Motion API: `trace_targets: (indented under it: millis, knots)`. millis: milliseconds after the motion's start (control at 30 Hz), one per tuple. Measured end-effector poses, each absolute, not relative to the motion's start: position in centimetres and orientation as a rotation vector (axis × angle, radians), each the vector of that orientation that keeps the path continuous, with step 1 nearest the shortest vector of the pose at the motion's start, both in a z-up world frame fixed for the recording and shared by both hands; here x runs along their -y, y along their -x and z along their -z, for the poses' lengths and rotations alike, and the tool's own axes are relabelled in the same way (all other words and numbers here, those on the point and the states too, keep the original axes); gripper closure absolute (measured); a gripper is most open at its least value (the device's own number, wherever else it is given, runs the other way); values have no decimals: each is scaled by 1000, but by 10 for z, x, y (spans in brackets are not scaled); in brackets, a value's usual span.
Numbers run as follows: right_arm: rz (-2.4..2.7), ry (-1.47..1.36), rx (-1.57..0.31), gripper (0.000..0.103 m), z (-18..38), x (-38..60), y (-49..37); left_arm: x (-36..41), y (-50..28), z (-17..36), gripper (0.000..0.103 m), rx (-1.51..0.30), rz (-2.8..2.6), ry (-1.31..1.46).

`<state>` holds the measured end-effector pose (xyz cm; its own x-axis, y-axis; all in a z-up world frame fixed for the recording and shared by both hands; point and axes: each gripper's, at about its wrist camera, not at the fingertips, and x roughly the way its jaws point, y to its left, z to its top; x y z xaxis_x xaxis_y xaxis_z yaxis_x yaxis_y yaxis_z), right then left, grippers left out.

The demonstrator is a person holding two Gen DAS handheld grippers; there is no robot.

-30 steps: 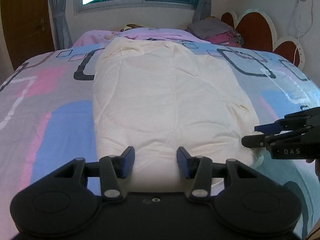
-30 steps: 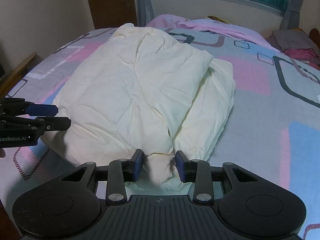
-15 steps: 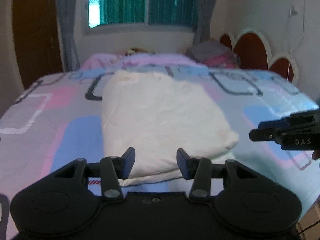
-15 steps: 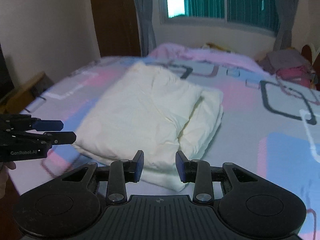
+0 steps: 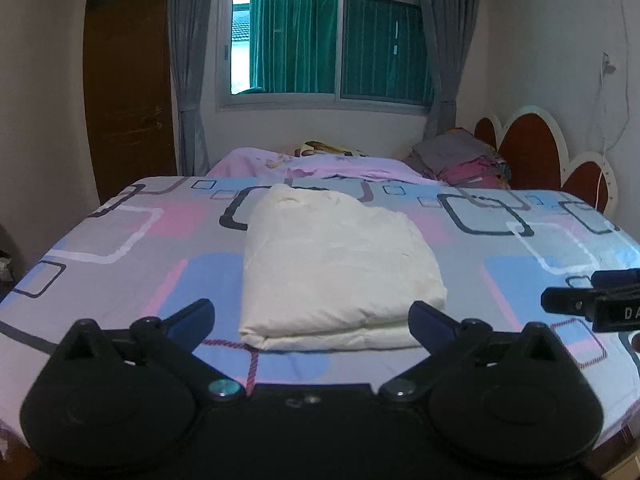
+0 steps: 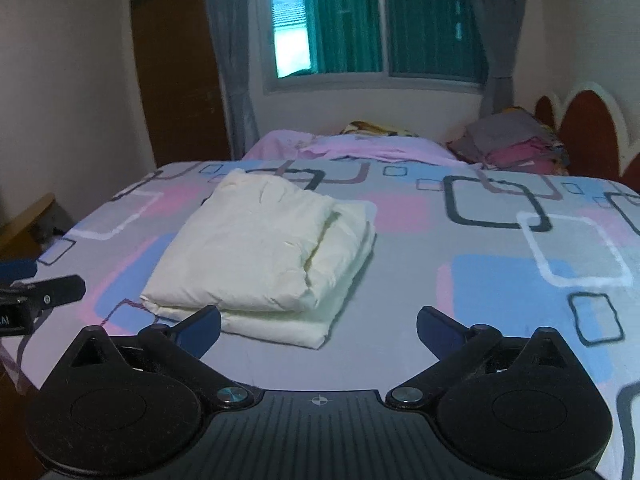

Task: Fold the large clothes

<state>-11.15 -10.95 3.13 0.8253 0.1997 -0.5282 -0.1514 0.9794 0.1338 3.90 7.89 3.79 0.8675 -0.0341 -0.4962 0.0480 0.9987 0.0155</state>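
A cream padded garment (image 5: 336, 264) lies folded into a thick rectangle on the bed; it also shows in the right wrist view (image 6: 264, 248). My left gripper (image 5: 312, 322) is open and empty, held back from the garment's near edge. My right gripper (image 6: 318, 328) is open and empty, also off the garment near the bed's front edge. Each gripper shows at the side of the other's view: the right one (image 5: 592, 300), the left one (image 6: 40, 300).
The bed carries a patterned sheet (image 5: 120, 264) of pink, blue and grey blocks. A pink blanket (image 5: 320, 164) and a pile of folded clothes (image 5: 464, 156) lie at the far end. A headboard (image 5: 532, 148) stands at right, a door (image 5: 128, 92) at left.
Both grippers have let go of the garment, opened wide and pulled back and up from the bed. The garment now lies flat and folded.
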Motion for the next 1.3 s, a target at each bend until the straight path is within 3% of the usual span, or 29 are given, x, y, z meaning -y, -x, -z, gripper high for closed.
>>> trace_targets:
  millis: [1300]
  knots:
    - [-180,-42,-561,0,-44,105,155,-70,-3,-43,0,-489,81,-19]
